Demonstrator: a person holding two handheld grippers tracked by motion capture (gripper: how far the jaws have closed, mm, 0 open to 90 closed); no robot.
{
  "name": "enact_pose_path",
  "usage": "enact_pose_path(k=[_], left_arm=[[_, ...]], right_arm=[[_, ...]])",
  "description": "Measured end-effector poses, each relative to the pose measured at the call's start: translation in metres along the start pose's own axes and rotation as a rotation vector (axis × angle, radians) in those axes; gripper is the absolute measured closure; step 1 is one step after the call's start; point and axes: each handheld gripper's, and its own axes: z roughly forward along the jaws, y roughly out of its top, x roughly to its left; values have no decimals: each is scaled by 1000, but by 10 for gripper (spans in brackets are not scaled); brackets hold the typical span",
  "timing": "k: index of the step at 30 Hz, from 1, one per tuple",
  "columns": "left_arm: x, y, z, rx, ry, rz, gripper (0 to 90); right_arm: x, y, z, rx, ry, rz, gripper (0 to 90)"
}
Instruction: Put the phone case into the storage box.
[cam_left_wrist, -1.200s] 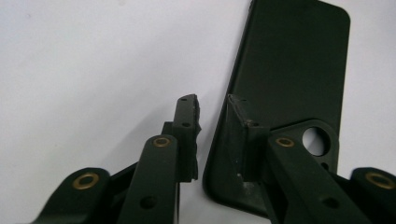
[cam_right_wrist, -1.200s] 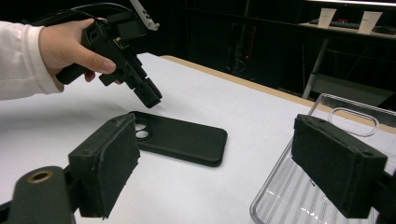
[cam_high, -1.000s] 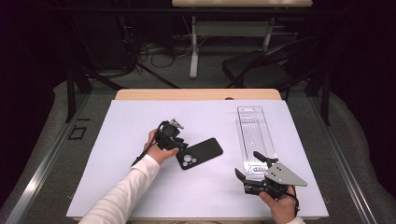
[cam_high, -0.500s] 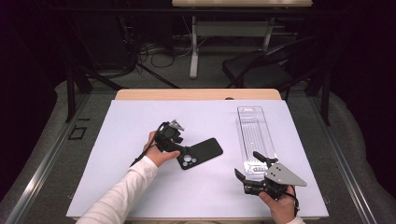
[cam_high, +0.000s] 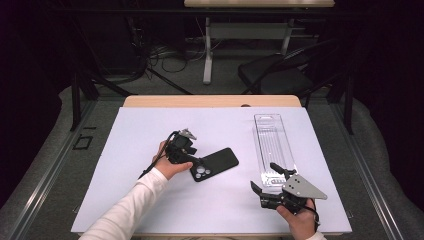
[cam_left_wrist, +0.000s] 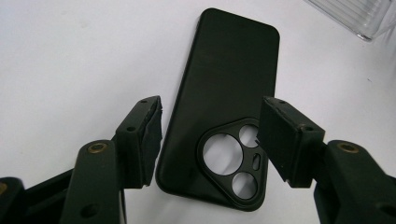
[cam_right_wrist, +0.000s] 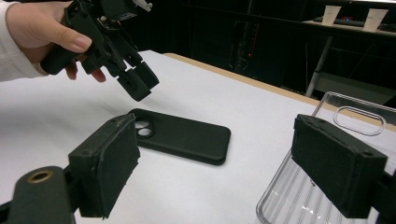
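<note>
High view: phone case (cam_high: 214, 164) lay flat at frame centre on the white bench (cam_high: 150, 210), long axis slanting from lower left to upper right, camera cutout at the lower-left end. Left tool (cam_high: 196, 161) hung over that end, released, nothing gripped. Right tool (cam_high: 264, 179) sat lower right, released, beside the clear tray (cam_high: 272, 147).

Left gripper view: jaws spread either side of the cutout end, case (cam_left_wrist: 224, 112) running up-frame, pads apart from it.

Right gripper view: jaws wide, case (cam_right_wrist: 187, 136) mid-frame, left tool (cam_right_wrist: 137, 84) above its cutout end.

Judgement: to grasp well, lower straight, keep jaws square across the short width, close on both long edges, avoid tilting.
</note>
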Motion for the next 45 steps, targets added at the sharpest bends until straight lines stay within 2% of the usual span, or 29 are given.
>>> enact_pose_path(k=[4, 11, 14, 16, 20, 28, 41, 45], left_arm=[[0, 0, -1, -6, -20, -6, 337], [-2, 1, -1, -2, -12, 10, 209], [-2, 1, 0, 5, 2, 17, 153], [-3, 1, 0, 7, 9, 22, 149], [-6, 3, 1, 3, 21, 31, 42], [-10, 4, 5, 7, 6, 38, 8], [-16, 10, 16, 43, 15, 96, 5], [-17, 11, 22, 54, 3, 108, 5]], right_arm=[[0, 0, 0, -1, 2, -1, 140], [1, 0, 1, -1, 3, 5, 140], [0, 0, 1, -2, 4, 4, 140], [0, 0, 1, -2, 3, 5, 140], [0, 0, 1, 1, 5, 6, 140], [0, -1, 1, 1, 5, 6, 140], [0, -1, 1, 1, 3, 5, 140], [0, -1, 0, -2, 1, 2, 140]])
